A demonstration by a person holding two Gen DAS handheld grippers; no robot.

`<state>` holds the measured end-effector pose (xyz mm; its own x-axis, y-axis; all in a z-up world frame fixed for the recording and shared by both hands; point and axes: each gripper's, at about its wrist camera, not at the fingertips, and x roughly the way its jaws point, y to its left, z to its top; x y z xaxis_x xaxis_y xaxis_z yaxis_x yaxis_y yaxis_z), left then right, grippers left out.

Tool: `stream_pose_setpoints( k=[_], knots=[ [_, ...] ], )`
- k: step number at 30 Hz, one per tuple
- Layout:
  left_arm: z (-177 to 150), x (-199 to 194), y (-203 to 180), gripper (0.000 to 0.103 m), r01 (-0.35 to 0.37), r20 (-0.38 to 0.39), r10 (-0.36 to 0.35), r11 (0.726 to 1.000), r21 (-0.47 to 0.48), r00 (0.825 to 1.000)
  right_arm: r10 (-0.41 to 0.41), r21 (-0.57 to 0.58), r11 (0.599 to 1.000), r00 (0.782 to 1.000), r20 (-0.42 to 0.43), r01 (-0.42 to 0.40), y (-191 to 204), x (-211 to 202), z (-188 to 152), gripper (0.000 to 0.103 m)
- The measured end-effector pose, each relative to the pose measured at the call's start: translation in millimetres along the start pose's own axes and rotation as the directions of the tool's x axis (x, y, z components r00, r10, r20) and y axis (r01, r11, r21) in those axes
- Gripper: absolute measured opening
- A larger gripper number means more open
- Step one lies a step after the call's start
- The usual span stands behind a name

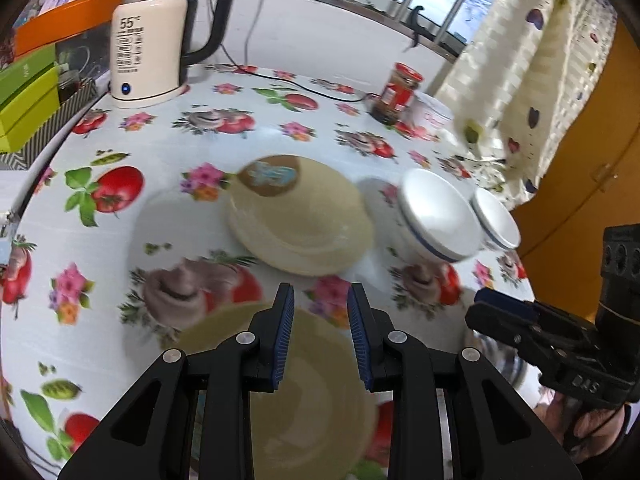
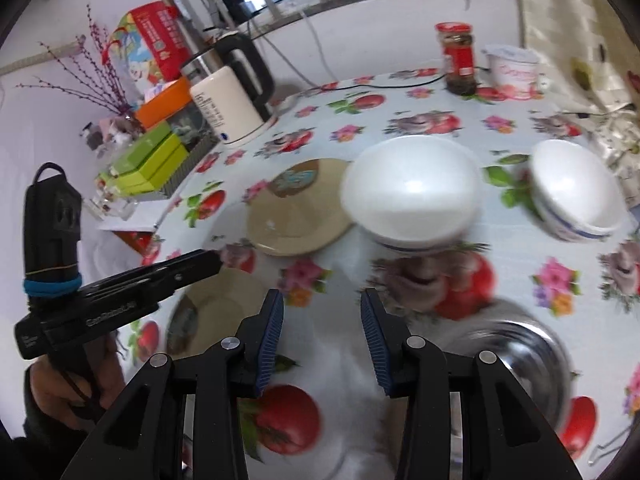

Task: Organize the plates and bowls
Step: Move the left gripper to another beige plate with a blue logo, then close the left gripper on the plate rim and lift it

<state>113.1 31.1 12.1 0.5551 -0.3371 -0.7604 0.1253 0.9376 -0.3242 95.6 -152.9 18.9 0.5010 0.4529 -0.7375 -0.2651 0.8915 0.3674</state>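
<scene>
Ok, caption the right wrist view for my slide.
Open right gripper above floral tablecloth, facing two white bowls and tan plates.

Two beige plates lie flat on the flowered desk: the far plate (image 1: 300, 216) bears a brown patch with a blue motif at its rim, the near plate (image 2: 216, 304) sits apart, closer in. Two white bowls with blue bands, the larger bowl (image 2: 412, 192) and smaller bowl (image 2: 572, 192), stand upright beside the far plate. A steel bowl (image 2: 516, 344) rests nearer.

Tablecloth (image 1: 168, 148): I note white, with tomato and flower print.
Plates (image 1: 304, 220): beige.
Bowls (image 2: 412, 192): white, blue rim stripe.
Kettle (image 1: 148, 52): cream, black handle.
Jar (image 2: 458, 56): red label.
</scene>
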Motion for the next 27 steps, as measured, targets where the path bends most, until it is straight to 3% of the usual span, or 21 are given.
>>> stream_pose_setpoints(
  k=[8, 18, 27],
  knots=[
    [29, 19, 35, 0.029, 0.004, -0.035, -0.005, 1.000, -0.008, 0.999, -0.005, 0.051, 0.999, 1.000, -0.030, 0.007, 21, 38, 13, 0.040],
    [59, 59, 65, 0.029, 0.039, -0.089, -0.041, 0.999, -0.033, 0.995, -0.065, 0.163, 0.984, 0.996, -0.066, 0.075, 13, 77, 23, 0.040],
    [74, 95, 80, 0.029, 0.053, -0.144, -0.063, 0.996, -0.071, 0.988, -0.111, 0.172, 0.977, 0.990, -0.090, 0.125, 12, 97, 27, 0.040]
  ],
)
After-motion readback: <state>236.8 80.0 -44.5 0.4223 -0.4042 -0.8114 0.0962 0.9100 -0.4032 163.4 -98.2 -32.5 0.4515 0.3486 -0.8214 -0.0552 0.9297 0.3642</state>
